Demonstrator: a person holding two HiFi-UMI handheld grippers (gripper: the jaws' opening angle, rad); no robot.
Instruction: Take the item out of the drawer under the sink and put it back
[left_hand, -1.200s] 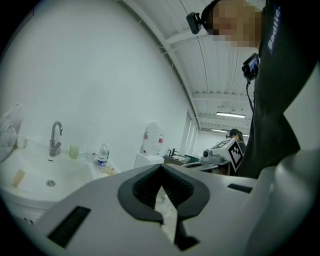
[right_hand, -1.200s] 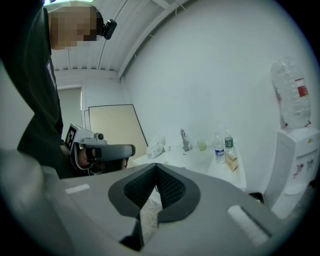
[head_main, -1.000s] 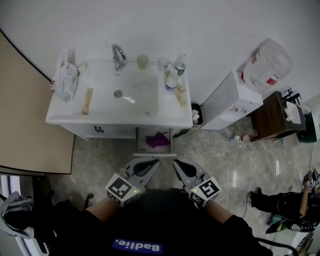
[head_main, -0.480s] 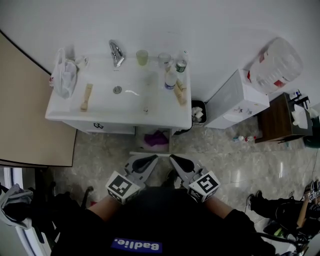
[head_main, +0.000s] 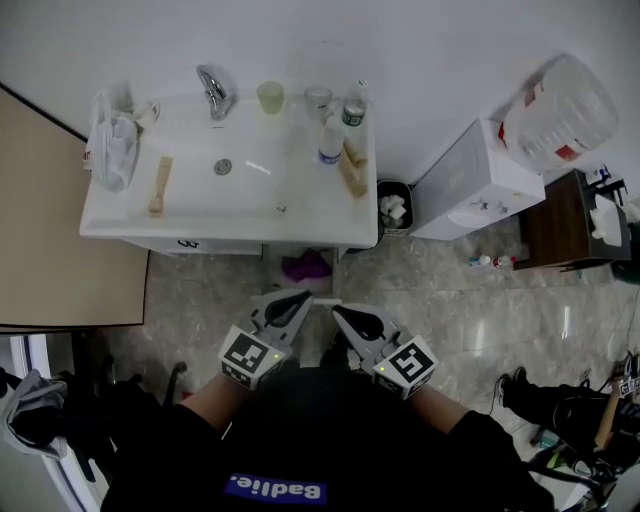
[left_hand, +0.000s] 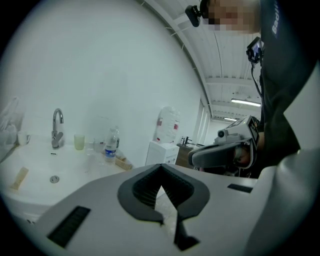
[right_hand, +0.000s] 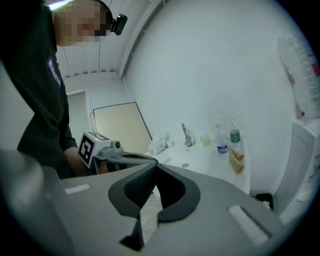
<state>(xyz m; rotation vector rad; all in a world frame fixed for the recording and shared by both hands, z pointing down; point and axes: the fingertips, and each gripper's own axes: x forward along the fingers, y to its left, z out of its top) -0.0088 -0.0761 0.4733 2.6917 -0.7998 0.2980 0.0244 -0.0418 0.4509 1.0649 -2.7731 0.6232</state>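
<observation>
Left gripper (head_main: 299, 298) and right gripper (head_main: 341, 311) are hovering near the open drawer (head_main: 331, 277), both with jaws pressed together, gripping nothing.

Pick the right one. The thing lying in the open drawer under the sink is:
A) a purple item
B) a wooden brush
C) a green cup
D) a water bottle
A: the head view shows a purple item in the open drawer below the sink.
</observation>
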